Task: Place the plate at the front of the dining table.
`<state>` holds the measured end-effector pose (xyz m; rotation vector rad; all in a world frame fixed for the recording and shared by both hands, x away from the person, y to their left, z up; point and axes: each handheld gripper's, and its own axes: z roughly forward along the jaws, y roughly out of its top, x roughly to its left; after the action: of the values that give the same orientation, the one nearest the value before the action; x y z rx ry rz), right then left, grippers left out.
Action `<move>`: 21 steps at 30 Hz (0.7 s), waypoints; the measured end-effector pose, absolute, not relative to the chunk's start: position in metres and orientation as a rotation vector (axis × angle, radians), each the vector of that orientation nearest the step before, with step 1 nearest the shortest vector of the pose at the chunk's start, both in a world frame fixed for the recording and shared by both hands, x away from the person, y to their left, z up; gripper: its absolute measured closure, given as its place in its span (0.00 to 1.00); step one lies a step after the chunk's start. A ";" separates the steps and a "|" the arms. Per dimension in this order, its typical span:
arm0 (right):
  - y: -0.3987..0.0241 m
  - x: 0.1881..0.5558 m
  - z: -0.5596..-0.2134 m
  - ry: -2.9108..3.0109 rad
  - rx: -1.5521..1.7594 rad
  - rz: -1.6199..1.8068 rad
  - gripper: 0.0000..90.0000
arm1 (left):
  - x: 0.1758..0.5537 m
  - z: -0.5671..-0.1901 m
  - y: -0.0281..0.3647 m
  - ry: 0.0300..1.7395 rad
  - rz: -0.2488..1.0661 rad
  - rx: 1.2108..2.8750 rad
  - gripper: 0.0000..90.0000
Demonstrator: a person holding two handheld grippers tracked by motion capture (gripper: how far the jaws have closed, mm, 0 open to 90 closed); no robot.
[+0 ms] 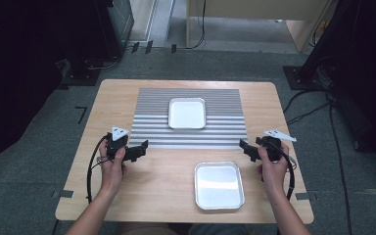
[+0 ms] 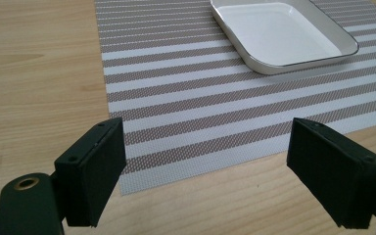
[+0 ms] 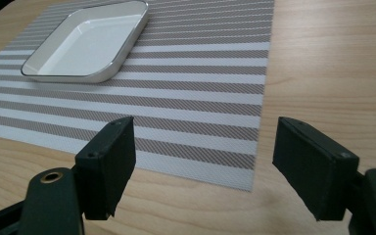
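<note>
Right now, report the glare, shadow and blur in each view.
High view: the room around the table is dark; the metal tray shows a bright sheen. Left gripper view: sharp on the striped mat, soft even light on the white tray. Right gripper view: the near jaws look slightly soft, with faint shadows beneath.

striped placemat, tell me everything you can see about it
The striped placemat is a rectangular woven mat with grey-brown and white bands running across its width. It lies flat on the far half of the wooden table, edges square to it. A white square tray with a thin dark rim sits on its far middle part. Its near corners lie in front of the open jaws of the left hand-held gripper and the right hand-held gripper; neither touches it.
</note>
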<state>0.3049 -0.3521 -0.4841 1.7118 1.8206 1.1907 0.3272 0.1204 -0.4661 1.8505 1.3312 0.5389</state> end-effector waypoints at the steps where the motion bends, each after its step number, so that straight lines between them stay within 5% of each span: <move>1: -0.352 0.305 -0.484 1.821 1.712 1.191 0.27 | 0.326 -0.466 0.122 1.331 0.543 1.849 0.16; 21: -0.396 0.262 -0.499 1.793 1.744 1.155 0.27 | 0.293 -0.485 0.168 1.381 0.555 1.858 0.15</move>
<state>0.2622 -0.3958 -0.4988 1.7443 1.7926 1.1548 0.2932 0.1678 -0.4847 1.8578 1.3813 0.5550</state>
